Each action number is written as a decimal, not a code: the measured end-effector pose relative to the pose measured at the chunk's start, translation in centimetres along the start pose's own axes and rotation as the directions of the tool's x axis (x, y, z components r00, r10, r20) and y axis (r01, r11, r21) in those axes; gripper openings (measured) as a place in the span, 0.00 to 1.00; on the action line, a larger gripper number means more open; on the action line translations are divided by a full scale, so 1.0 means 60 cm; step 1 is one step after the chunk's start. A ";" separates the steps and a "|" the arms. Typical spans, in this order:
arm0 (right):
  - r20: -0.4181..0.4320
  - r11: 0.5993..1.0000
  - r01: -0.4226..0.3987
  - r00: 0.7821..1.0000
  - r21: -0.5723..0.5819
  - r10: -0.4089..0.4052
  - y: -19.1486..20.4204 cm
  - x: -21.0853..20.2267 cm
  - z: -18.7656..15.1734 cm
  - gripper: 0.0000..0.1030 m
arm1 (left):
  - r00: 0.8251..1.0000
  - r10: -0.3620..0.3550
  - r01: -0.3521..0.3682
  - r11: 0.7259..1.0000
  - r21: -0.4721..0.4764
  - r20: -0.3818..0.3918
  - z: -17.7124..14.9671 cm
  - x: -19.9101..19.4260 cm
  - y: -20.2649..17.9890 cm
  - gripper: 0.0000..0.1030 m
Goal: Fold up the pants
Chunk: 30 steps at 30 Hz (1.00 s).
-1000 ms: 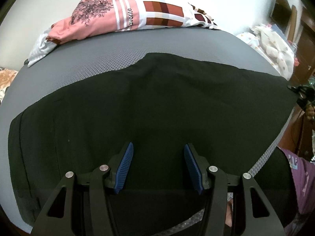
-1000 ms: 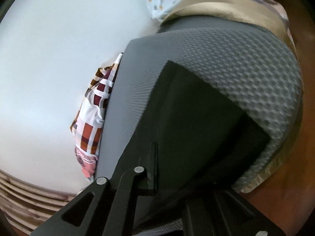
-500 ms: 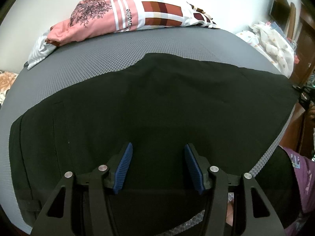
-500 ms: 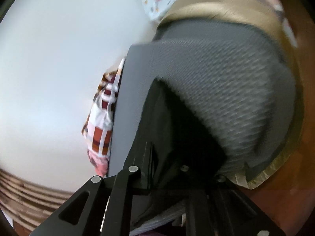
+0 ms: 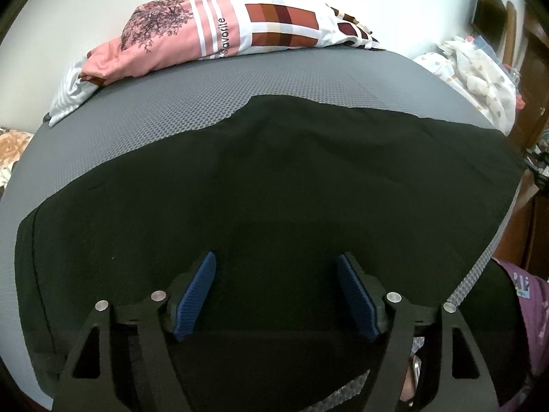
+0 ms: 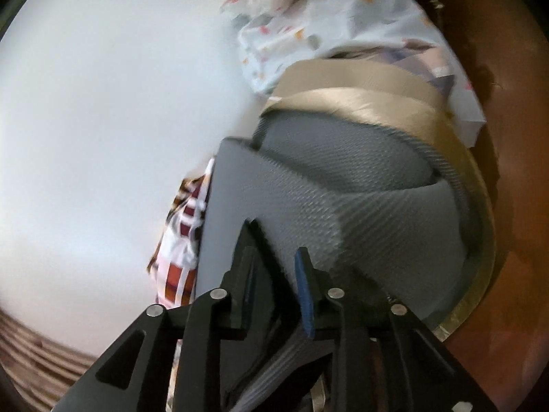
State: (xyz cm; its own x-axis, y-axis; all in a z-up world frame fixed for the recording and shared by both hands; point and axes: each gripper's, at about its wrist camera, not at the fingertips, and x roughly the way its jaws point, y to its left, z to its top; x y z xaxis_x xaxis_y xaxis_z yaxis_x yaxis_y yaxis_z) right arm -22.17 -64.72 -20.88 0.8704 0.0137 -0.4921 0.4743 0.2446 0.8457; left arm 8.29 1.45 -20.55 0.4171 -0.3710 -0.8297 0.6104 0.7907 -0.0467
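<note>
Pants: we see the black pants (image 5: 274, 185) spread flat across the grey mesh mattress (image 5: 240, 89), filling most of the left wrist view, their far edge running from the left side up to a small step near the middle and on to the right corner of the bed.
Left gripper: our left gripper (image 5: 276, 292) hovers over the near part of the pants; its blue-padded fingers (image 5: 195, 295) are spread wide with nothing between them.
Right gripper: our right gripper (image 6: 274, 274) sits at the mattress corner, its fingers drawn close and pinching a raised fold of black cloth (image 6: 255, 240); the view is blurred, so we cannot tell how much cloth is caught.
Mattress corner: in the right wrist view the grey cover (image 6: 360, 213) bulges up beside the gripper, over a tan edge (image 6: 360, 103).
Far side: a pink and checked bundle of clothes (image 5: 219, 34) lies at the far edge of the mattress against the white wall (image 5: 103, 0).
Right of bed: a white dotted cloth (image 5: 480, 68) is heaped there, also seen above the tan edge in the right wrist view.
</note>
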 end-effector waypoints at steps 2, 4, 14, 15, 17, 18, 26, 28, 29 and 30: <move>-0.029 0.999 0.019 0.999 -0.036 -0.020 0.010 0.015 -0.009 0.29 | 1.000 0.002 -0.002 1.000 0.000 -0.001 0.001 0.001 -0.002 0.73; -0.058 0.998 0.037 0.998 -0.051 -0.040 0.015 0.032 -0.020 0.29 | 1.000 0.001 -0.001 1.000 0.000 0.000 0.001 0.000 -0.002 0.73; -0.047 0.981 0.114 0.991 -0.155 -0.123 0.052 0.046 -0.047 0.31 | 1.000 0.002 -0.002 1.000 -0.001 0.025 0.001 0.005 -0.004 0.75; -0.050 0.972 0.137 0.987 -0.193 -0.150 0.062 0.050 -0.051 0.33 | 1.000 0.001 -0.001 1.000 -0.002 0.029 0.000 0.005 -0.004 0.75; -0.055 0.937 0.191 0.975 -0.292 -0.215 0.086 0.063 -0.063 0.35 | 0.999 -0.001 0.001 1.000 -0.002 0.033 -0.002 0.005 -0.006 0.76; -0.063 0.927 0.198 0.971 -0.320 -0.229 0.094 0.070 -0.068 0.35 | 0.999 -0.002 0.002 1.000 -0.001 0.035 -0.001 0.005 -0.006 0.77; -0.022 0.989 0.121 0.992 -0.079 -0.123 0.031 0.042 -0.043 0.24 | 0.999 -0.005 0.005 1.000 0.001 0.043 -0.006 0.005 -0.010 0.79; 0.056 0.971 0.220 0.975 -0.089 -0.215 0.046 0.019 -0.045 0.29 | 0.999 -0.005 0.005 1.000 0.001 0.044 -0.006 0.005 -0.010 0.80; 0.068 0.973 0.199 0.979 -0.118 -0.192 0.065 0.009 -0.050 0.29 | 0.999 -0.005 0.005 1.000 0.001 0.044 -0.006 0.005 -0.010 0.80; 0.054 0.979 0.141 0.990 -0.150 -0.134 0.086 0.003 -0.057 0.29 | 0.999 -0.005 0.005 1.000 0.001 0.045 -0.006 0.005 -0.010 0.81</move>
State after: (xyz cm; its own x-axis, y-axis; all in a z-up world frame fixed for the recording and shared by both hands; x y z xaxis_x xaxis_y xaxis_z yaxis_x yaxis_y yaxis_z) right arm -20.03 -60.12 -17.31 0.8049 -0.0718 -0.5890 0.5668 0.3865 0.7275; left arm 7.79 1.03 -20.98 0.4437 -0.3964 -0.8037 0.6128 0.7886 -0.0506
